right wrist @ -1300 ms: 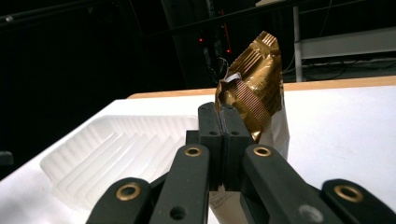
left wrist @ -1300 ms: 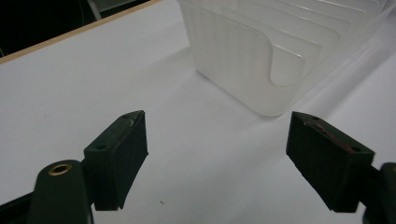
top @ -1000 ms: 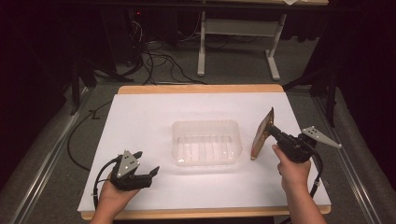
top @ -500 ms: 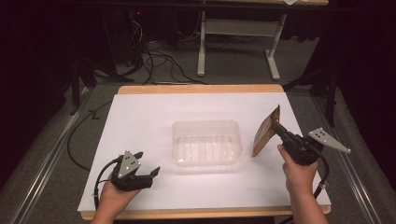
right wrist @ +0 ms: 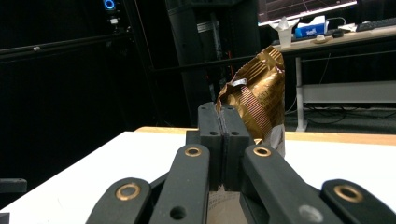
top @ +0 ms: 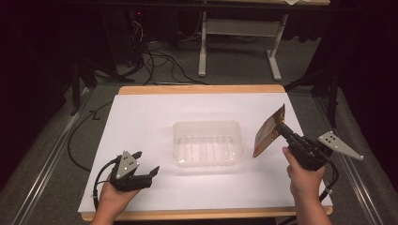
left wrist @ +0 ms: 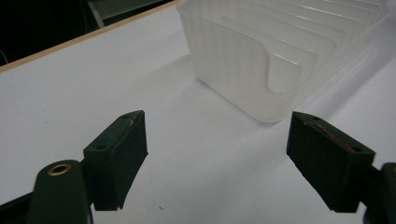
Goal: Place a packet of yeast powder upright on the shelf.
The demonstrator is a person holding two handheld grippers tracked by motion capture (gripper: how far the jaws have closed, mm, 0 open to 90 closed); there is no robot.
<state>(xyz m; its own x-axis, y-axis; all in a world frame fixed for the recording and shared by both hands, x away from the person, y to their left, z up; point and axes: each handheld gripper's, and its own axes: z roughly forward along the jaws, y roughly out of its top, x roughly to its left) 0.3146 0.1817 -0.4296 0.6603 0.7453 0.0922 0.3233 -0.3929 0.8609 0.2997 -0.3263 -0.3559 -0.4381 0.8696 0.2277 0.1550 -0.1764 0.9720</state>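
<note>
Looking down from the high view, the right gripper [top: 280,127] pinches a gold packet [top: 269,131], lifted just beside the clear tray [top: 207,129]. From the left gripper [left wrist: 217,154] view, the jaws are spread wide, with the tray just ahead. From the right gripper [right wrist: 224,128] view, the jaws squeeze the packet [right wrist: 257,100], which sticks up past them.

Both hand-held grippers are matte black: the left gripper [top: 143,165] carries a pale grey three-cornered plate with small dark holes on top, and the right gripper [top: 280,129] has the same kind of plate jutting out to its right side. A thin black cable loops away from each tool, at the left curling over the near left of the white table top, at the right hanging below the hand. Seen close, the jaws are blocky black pads on flat linkage arms pinned with brass-coloured rivets and dark screw holes, and the person's forearms are bare, without sleeves.
</note>
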